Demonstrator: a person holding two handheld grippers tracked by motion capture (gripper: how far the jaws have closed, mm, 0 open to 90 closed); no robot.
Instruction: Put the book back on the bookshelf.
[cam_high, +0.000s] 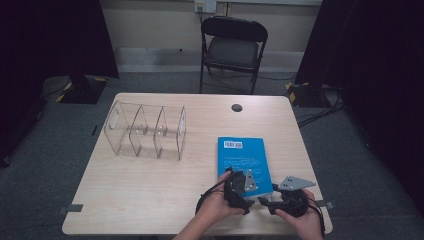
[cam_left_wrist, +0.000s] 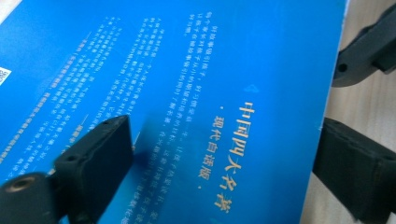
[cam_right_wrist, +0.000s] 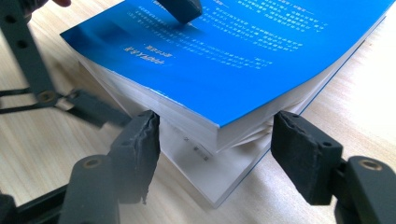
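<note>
Straddling the blue book's lifted corner, right tongs gape; left tongs released.

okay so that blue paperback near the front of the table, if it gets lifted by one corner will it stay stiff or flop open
Probably floppy: in the right gripper view the blue book already has its cover and upper pages bowed up off the lower ones at the near corner. Its glossy cover, which shows reflections in the left gripper view, may slip under a pad. It looks thick, so likely fairly heavy for a one-corner pinch.
</note>
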